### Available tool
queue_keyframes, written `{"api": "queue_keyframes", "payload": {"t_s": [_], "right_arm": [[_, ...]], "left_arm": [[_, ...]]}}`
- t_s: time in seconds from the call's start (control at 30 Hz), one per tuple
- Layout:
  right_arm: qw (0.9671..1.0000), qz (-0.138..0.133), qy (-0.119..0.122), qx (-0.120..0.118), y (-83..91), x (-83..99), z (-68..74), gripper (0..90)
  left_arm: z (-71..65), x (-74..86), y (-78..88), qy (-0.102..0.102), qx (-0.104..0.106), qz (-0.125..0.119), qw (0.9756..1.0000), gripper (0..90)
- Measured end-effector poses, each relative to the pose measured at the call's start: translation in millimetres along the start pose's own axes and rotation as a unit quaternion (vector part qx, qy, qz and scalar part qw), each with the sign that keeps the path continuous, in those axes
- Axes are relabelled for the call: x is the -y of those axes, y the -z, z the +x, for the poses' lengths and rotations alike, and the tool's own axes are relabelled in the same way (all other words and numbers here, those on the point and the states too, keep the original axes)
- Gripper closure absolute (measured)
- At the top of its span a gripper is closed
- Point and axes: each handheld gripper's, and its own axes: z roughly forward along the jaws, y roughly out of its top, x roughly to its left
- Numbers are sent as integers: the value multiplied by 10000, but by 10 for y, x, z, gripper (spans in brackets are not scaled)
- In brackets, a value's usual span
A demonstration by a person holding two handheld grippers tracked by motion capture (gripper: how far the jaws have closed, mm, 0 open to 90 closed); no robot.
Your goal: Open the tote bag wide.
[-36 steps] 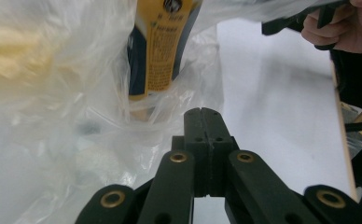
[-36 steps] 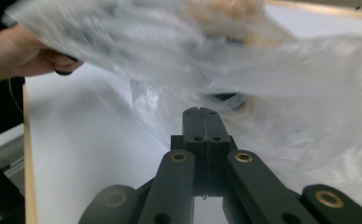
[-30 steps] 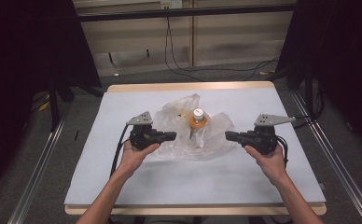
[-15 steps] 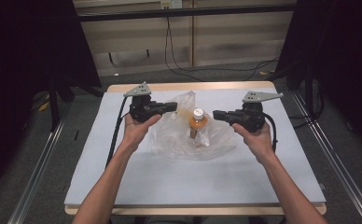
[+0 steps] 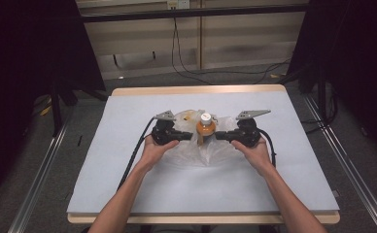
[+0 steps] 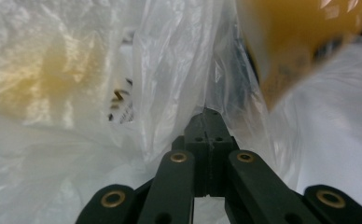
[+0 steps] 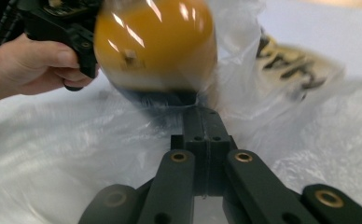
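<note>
Where the two black jaws of the left gripper (image 6: 206, 122) meet, they stand pressed flat together with no gap, and their tip pokes into a fold of the clear plastic bag (image 6: 170, 70); whether any film is pinched between them cannot be told. The right gripper (image 7: 202, 116) shows the same: its jaws are closed tight against each other, the tip lying against the crumpled film right at the foot of the amber bottle (image 7: 156, 44), with no sure hold on anything.

In the left gripper view the bottle rises to the upper right of the jaw tip, seen through the film, and a second yellowish thing (image 6: 48, 79) shows blurred behind the plastic at the left. In the right gripper view a dark printed patch (image 7: 295, 65) lies under the film to the right of the bottle, and the other hand (image 7: 34, 65) with its gripper sits just beyond the bottle on the left.

From the high view the bottle, white-capped, stands upright in the middle of the bag, which is spread on the pale blue mat (image 5: 128, 160) of the table. Both grippers point inward at it from either side, each held in a hand near the bag's edge.
</note>
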Motion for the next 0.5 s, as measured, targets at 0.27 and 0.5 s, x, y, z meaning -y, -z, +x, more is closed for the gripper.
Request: {"api": "queue_keyframes", "payload": {"t_s": [0.27,0.5], "right_arm": [[9980,612,-64,165,-210,137,-171,900],[9957,864,-137,311,-253,248,-284,900]], "left_arm": [[-83,232,-57,-164,21,509,9986,900],[-98,387,68,-159,29,725,9972,900]]}}
